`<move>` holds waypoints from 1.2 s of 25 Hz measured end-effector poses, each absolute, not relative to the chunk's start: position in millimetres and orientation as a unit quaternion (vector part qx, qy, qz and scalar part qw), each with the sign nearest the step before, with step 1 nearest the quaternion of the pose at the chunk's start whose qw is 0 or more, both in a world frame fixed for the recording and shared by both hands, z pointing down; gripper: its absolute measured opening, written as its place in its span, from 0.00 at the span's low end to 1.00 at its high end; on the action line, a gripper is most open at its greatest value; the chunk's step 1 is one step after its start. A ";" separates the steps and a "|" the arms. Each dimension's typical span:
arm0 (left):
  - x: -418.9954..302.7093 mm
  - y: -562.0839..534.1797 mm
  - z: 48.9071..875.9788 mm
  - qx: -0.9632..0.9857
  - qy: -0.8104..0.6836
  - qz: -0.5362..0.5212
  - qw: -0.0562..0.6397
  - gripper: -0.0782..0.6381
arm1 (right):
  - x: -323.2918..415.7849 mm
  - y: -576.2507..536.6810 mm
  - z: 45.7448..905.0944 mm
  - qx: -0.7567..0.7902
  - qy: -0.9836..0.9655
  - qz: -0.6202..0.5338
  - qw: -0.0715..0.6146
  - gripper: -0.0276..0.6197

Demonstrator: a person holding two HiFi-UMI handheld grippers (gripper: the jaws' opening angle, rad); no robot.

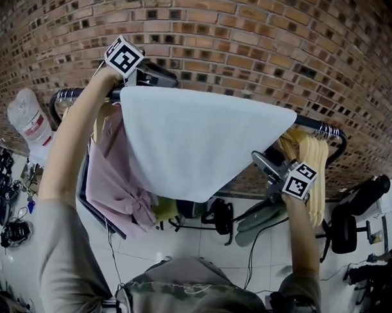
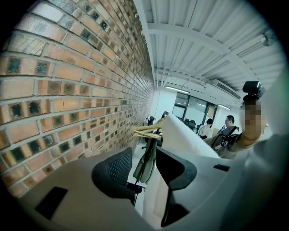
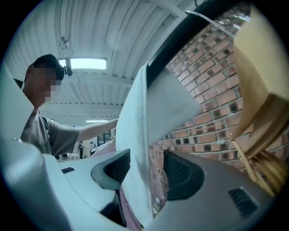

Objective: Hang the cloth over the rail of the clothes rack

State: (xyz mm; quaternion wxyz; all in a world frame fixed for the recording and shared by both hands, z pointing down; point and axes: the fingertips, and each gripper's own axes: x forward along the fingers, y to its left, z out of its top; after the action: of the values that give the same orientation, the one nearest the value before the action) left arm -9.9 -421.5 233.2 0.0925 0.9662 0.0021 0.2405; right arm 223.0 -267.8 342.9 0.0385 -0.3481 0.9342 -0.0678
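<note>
**A:** Start close in. What are the two hands doing?

**B:** The right gripper (image 3: pixel 145 168) has its jaws apart, and a fold of the cloth (image 1: pixel 196 140) hangs down between them. Brick shows through the gap beside the fold, so nothing is pinched. The left gripper (image 2: pixel 143 168) is loose as well. The cloth's edge lies against one jaw and the other jaw stands clear of it (you can see straight through to a green garment (image 2: pixel 145 158) beyond).

**A:** And the cloth itself?

**B:** It's up on the rail (image 1: pixel 317 129), draped across it between the two grippers. Its top edge runs along the bar, and the near flap hangs down to a point just beside a pink garment (image 1: pixel 115 182) on the left. On the right, wooden hangers (image 1: pixel 309 160) sit on the same rail, just past the cloth's corner.

**A:** So the job is done?

**B:** Mostly, I'd say. The cloth is over the bar and seems to carry its own weight. What's left, as I judge it, is drawing both grippers off without dragging it, and perhaps evening it out (how much hangs on the far side, toward the brick wall (image 1: pixel 251 39), can't be seen).

**A:** Any risk?

**B:** If the far side hangs short, a snagged jaw could pull the cloth off.
</note>
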 end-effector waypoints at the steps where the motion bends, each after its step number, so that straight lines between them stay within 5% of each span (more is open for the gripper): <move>1: -10.2 -422.6 232.7 0.967 0.002 0.239 0.091 0.32 | 219.4 -269.5 344.1 -0.339 0.937 -0.074 0.046 0.40; 4: -10.4 -421.4 232.0 0.967 0.002 0.238 0.094 0.32 | 210.0 -270.2 349.5 -0.321 0.944 -0.072 0.035 0.37; 6: -9.1 -418.6 231.3 0.967 0.011 0.236 0.097 0.32 | 206.7 -268.7 349.8 -0.310 0.948 -0.068 0.036 0.10; 22: -10.2 -427.7 220.8 0.973 -0.018 0.227 0.043 0.32 | 201.7 -231.8 275.4 -0.241 0.963 -0.050 0.113 0.08; 30: -17.0 -438.7 176.5 0.991 -0.062 0.121 -0.002 0.32 | 204.1 -231.8 264.6 -0.239 0.963 -0.066 0.106 0.07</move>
State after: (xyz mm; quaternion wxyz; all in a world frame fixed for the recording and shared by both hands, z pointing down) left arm -17.0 -438.7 176.5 -0.0016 0.9907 -0.0620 0.1208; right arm 204.1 -231.8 264.6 0.1059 -0.2393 0.9629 -0.0660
